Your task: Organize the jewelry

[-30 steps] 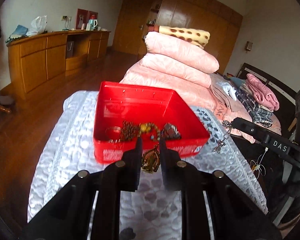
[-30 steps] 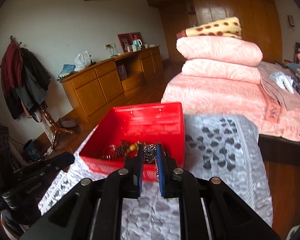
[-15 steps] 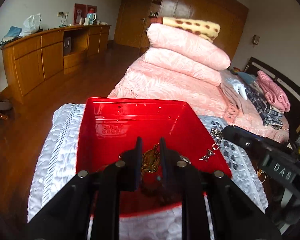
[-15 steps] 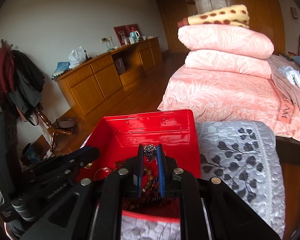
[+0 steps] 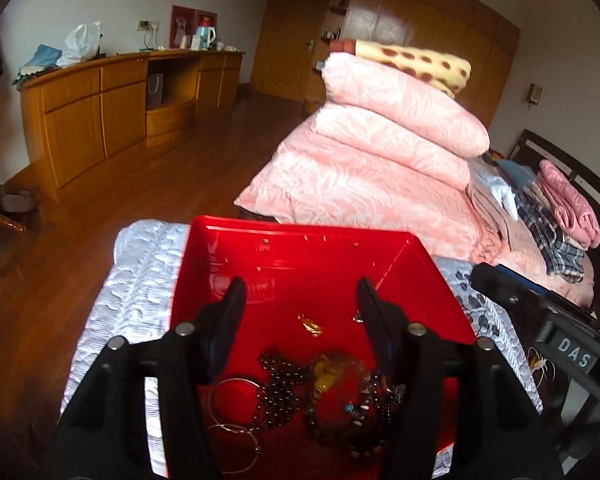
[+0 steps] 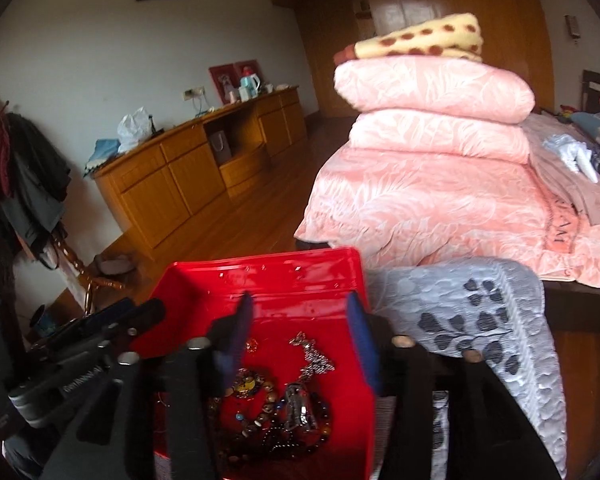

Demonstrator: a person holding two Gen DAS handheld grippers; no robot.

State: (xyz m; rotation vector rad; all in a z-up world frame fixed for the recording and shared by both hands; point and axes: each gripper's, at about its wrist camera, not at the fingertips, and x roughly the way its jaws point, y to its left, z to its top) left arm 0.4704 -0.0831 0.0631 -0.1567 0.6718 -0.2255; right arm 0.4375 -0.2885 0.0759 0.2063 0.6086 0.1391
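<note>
Silver necklace (image 6: 312, 356) lies lengthwise toward the red box's (image 5: 300, 248) far wall; both hand-held grippers gape, empty.

Left gripper (image 5: 300, 300) and right gripper (image 6: 300, 312) both gape wide, holding nothing.

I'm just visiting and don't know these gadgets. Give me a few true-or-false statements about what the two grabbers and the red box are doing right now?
1. Both grippers are open. True: the left gripper and right gripper hold nothing.
2. The red box is empty. False: it holds jewelry, including beads and a silver chain.
3. The box sits on a grey cloth. True.
4. A gold pendant hangs from the left gripper. False: it lies on the box floor.
5. The box has a lid on. False: it is open.
</note>
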